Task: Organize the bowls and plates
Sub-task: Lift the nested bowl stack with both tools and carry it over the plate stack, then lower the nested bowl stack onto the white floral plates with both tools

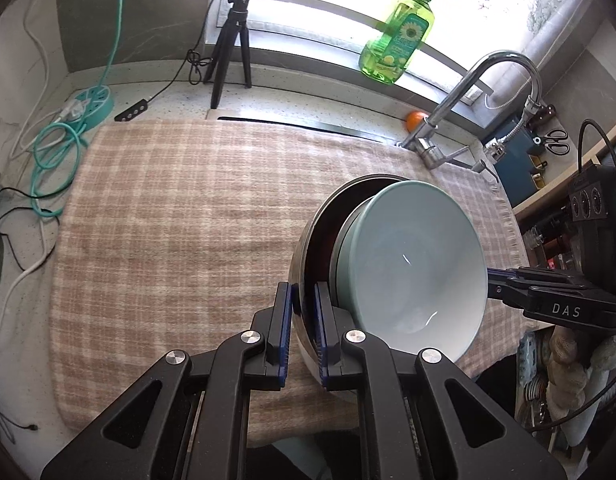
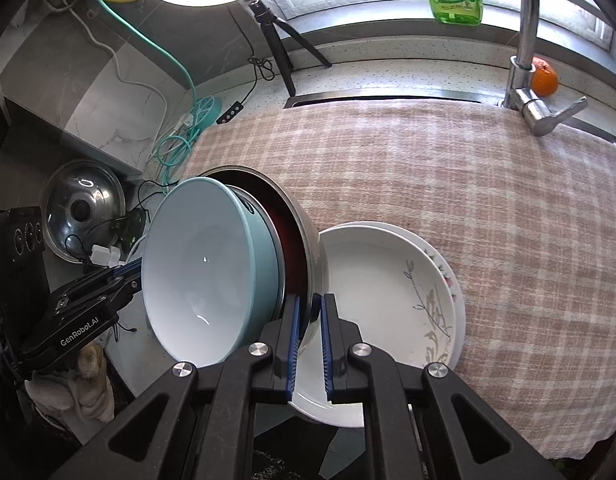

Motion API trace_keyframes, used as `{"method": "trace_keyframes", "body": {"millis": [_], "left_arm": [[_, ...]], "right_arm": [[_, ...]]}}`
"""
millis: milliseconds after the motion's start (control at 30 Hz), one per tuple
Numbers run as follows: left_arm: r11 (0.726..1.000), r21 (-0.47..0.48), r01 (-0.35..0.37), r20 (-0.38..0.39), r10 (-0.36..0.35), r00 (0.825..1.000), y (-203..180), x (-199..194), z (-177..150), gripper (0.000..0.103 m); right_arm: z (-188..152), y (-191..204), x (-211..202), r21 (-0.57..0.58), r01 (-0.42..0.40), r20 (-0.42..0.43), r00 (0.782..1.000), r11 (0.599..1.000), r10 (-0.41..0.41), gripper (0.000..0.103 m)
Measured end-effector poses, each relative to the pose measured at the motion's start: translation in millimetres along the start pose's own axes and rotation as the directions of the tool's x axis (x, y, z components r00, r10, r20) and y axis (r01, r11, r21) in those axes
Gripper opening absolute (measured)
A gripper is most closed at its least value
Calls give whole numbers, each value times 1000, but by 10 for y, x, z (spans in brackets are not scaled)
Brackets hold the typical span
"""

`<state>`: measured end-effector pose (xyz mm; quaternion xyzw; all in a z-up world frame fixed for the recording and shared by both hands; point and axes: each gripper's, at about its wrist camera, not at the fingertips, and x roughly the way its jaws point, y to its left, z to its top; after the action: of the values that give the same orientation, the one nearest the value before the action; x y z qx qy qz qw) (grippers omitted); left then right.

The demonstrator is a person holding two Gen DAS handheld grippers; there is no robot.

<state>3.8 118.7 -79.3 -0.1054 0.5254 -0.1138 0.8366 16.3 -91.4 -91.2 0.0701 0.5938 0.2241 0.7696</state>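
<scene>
A steel bowl [image 1: 300,240] with a dark red inside hangs tilted above the checked cloth, and a light-blue bowl [image 1: 412,264] is nested in it. My left gripper [image 1: 303,288] is shut on the steel rim at one side. In the right wrist view my right gripper [image 2: 312,298] is shut on the opposite rim of the steel bowl [image 2: 305,236], with the blue bowl [image 2: 203,272] facing left. Each view shows the other gripper's fingers [image 1: 504,280] [image 2: 123,276] behind the bowls. Two stacked white plates [image 2: 388,280] with a leaf pattern lie on the cloth below the bowls.
The checked cloth [image 1: 179,220] covers the counter and sink. A faucet [image 1: 448,112], an orange [image 2: 544,78] and a green soap bottle [image 1: 396,40] stand at the back by the window. A tripod [image 1: 231,40], cables, a teal power strip [image 1: 93,98] and a steel pot lid [image 2: 81,212] are to the left.
</scene>
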Motion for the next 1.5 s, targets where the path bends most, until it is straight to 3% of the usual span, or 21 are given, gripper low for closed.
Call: {"method": "trace_keyframes", "body": {"millis": [567, 1500], "left_arm": [[999, 26, 37, -72, -35, 997, -445, 324, -87, 9], [999, 14, 30, -138, -27, 990, -411, 545, -152, 8]], "right_arm": [[-305, -543, -20, 91, 25, -39, 999, 996, -21, 10], [-310, -655, 96, 113, 3, -65, 998, 994, 4, 10]]}}
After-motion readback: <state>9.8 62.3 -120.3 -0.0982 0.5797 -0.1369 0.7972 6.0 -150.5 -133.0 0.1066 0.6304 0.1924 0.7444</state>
